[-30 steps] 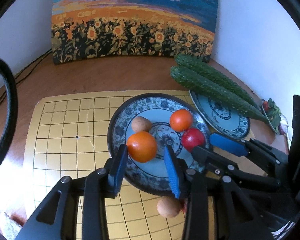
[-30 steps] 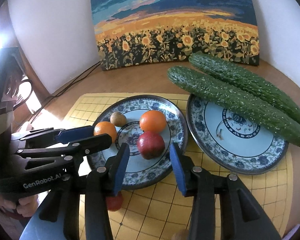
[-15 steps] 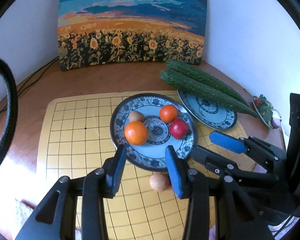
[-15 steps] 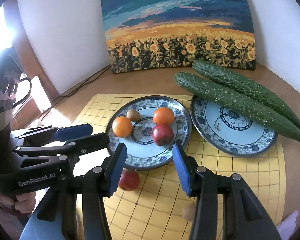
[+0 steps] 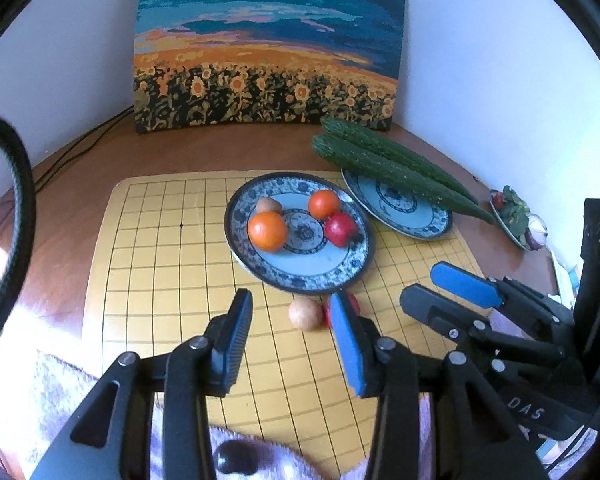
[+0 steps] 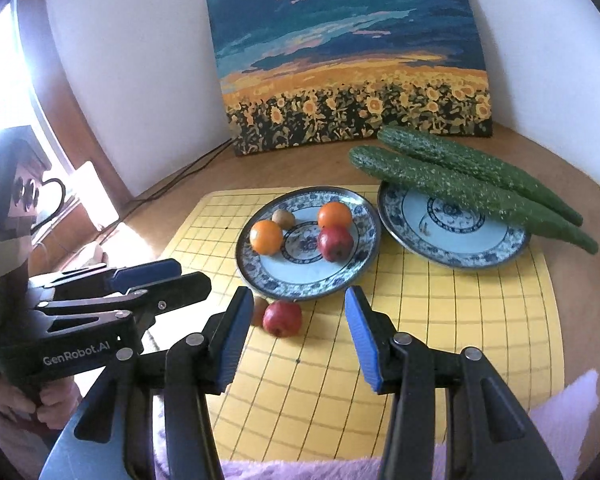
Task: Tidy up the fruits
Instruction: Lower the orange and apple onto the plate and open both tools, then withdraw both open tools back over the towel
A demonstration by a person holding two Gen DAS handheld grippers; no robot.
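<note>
Fingers of both the left gripper (image 5: 290,336) and right gripper (image 6: 296,332) stand apart, gripping nothing. Between them on the yellow grid board (image 6: 480,320), a red fruit (image 6: 282,318) and tan fruit (image 5: 306,314) lie beside the fruit plate (image 6: 364,252), probably awaiting collection; cucumbers (image 6: 460,184) span the second plate (image 6: 500,250).

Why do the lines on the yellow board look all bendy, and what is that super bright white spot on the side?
In both wrist views a fisheye lens bows the yellow grid board's lines and darkens the corners. In the right wrist view, daylight from a window at the left edge washes out white. In the left wrist view, sunlight glares on the brown wooden table.
</note>
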